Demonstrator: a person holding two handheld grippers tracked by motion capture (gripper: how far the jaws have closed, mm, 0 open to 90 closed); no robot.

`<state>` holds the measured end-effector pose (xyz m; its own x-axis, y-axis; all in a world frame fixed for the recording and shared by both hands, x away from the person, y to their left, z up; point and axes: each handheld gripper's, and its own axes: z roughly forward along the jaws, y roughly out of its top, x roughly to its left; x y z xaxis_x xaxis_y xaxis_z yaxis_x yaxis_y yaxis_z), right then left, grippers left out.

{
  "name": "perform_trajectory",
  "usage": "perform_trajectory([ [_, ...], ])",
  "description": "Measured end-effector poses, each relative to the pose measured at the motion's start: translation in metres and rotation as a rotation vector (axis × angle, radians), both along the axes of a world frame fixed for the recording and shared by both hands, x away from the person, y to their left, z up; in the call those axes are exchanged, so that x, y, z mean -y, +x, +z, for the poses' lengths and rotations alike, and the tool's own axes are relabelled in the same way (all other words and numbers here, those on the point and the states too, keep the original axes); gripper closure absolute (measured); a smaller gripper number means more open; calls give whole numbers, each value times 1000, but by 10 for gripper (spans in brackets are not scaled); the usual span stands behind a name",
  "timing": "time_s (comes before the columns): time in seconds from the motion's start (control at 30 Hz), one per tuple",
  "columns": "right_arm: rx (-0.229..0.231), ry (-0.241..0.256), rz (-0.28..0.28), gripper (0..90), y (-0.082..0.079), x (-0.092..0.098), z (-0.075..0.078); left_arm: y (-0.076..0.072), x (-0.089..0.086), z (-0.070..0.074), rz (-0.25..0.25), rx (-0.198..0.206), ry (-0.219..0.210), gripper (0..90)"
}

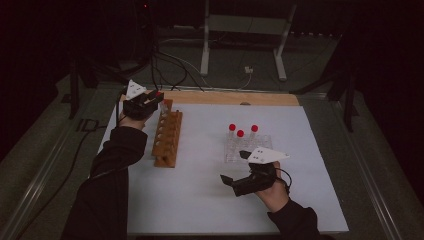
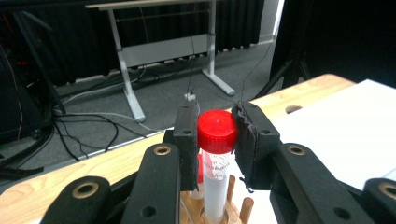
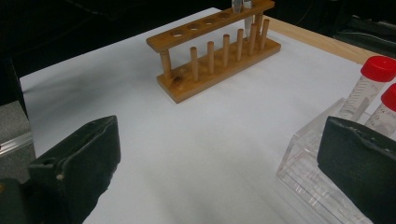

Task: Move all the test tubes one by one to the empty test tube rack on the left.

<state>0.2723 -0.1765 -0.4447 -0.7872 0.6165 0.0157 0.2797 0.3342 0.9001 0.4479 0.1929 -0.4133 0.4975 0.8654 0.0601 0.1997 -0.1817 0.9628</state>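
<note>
**Red-capped tube held upright over the far end of the wooden rack**

The tube [image 2: 215,179] stands with its long axis vertical, red screw cap [image 2: 216,131] up and its lower end down at the far end of the wooden rack [image 1: 167,138]. It is a clear plastic cylinder with printed graduation marks and a whitish lower part; the cap is round, ribbed at the rim and glossy. In the right gripper view its tapered tip shows through the rack's far hole.

The left tool [image 1: 150,101] is clenched on the tube just at the cap, its two black padded jaws pressing the cap from both sides. It sits at the far left of the desk, above the rack's far end.

The rack is light brown wood, long and narrow, running near to far: a top bar with a row of round holes, a base board, and a line of upright dowel pegs beside it.

To the right, near the middle of the white sheet covering the desk [image 1: 200,200], a clear acrylic stand [image 1: 245,148] holds three more red-capped tubes [image 1: 240,134], all upright.

The right tool [image 1: 235,170] hovers near that stand, released, its black jaws wide apart and holding nothing. Bare wood of the desk shows along the far edge.
</note>
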Motion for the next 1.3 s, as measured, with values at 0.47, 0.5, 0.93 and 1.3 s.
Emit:
perform_trajectory([
  [0.47, -9, 1, 9, 0, 0, 0, 0, 5, 2, -24, 8, -54, 18, 722],
  [0.5, -8, -2, 9, 0, 0, 0, -1, 5, 2, -26, 7, -58, 14, 722],
  [0.93, -8, -2, 11, 0, 0, 0, 0, 6, 3, -39, 3, -90, 46, 721],
  [1.3, -7, 22, 23, 0, 0, 2, 3, 2, 2, -35, -15, -115, 47, 653],
])
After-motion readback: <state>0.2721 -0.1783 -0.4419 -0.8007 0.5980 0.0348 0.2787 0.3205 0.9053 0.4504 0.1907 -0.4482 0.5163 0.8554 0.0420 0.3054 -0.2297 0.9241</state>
